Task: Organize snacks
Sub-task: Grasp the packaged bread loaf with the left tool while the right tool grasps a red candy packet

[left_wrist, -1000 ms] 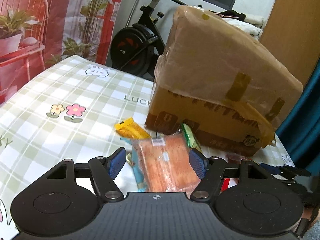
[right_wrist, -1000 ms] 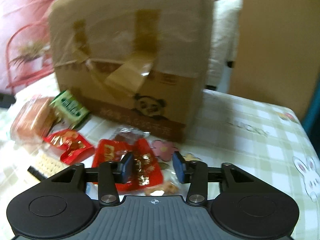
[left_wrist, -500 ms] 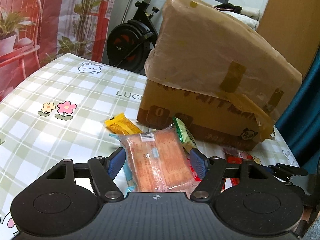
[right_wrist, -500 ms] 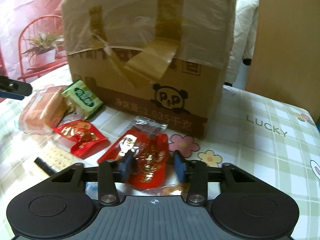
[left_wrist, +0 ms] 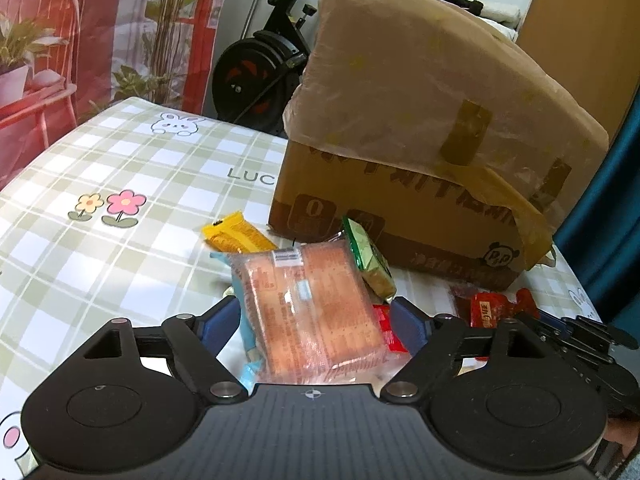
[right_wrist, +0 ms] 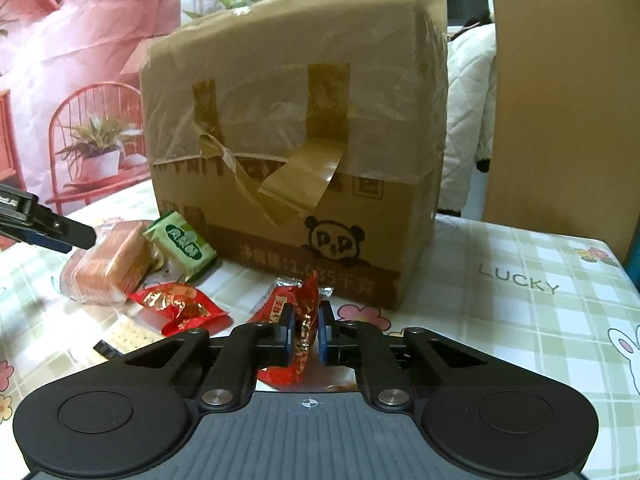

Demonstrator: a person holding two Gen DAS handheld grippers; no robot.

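Note:
In the left wrist view, an orange cake packet (left_wrist: 308, 308) lies on the checked tablecloth between the blue pads of my left gripper (left_wrist: 314, 314). Its jaws are opening and stand clear of the packet's sides. The same packet (right_wrist: 104, 268) shows in the right wrist view with a left fingertip (right_wrist: 76, 236) above it. My right gripper (right_wrist: 307, 318) is shut on a red foil snack packet (right_wrist: 308, 300), which is pinched upright between its pads. From the left wrist view, that red packet (left_wrist: 488, 308) sits in the right gripper (left_wrist: 576, 332) at the table's right.
A big taped cardboard box (right_wrist: 300, 140) wrapped in plastic stands just behind the snacks. Around the cake packet lie a green packet (left_wrist: 368, 256), a yellow one (left_wrist: 236, 236), a blue one (left_wrist: 240, 280), another red packet (right_wrist: 180, 306) and crackers (right_wrist: 128, 334). An exercise bike (left_wrist: 256, 76) stands beyond the table.
My left jaws have spread wider around the orange cake packet. The right jaws have closed onto the red foil packet, crumpling it upright, and the right gripper has drawn nearer to the box.

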